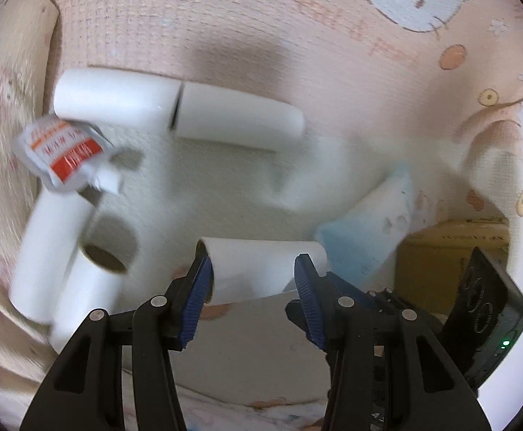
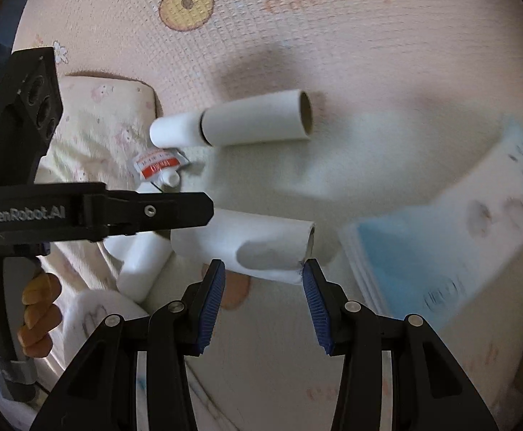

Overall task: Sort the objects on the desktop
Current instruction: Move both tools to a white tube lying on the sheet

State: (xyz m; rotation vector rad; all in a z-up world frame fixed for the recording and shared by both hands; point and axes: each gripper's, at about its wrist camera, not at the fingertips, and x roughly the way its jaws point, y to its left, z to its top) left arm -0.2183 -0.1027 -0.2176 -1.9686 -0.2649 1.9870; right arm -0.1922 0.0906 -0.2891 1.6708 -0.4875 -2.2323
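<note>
Several white paper rolls lie on a white fluffy cloth (image 1: pixel 225 197). One roll (image 1: pixel 261 280) lies crosswise just beyond the tips of my left gripper (image 1: pixel 253 269), whose blue pads stand open above it, not pressing on it. In the right wrist view the same roll (image 2: pixel 261 240) lies just past the tips of my right gripper (image 2: pixel 264 273), which is open and empty. Two more rolls (image 1: pixel 117 100) (image 1: pixel 239 122) lie end to end farther back. Two others (image 1: pixel 45 251) (image 1: pixel 88 287) lie at the left. A red-and-white sachet (image 1: pixel 60 154) rests among them. A blue-and-white packet (image 1: pixel 369 237) lies to the right.
Pink cartoon-print fabric (image 1: pixel 261 18) covers the surface all around. A cardboard box (image 1: pixel 452 258) sits at the right behind the other gripper's black camera body (image 1: pixel 487 305). A person's hand (image 2: pixel 38 305) grips the left tool's handle, and its black finger (image 2: pixel 175 212) reaches over the roll's left end.
</note>
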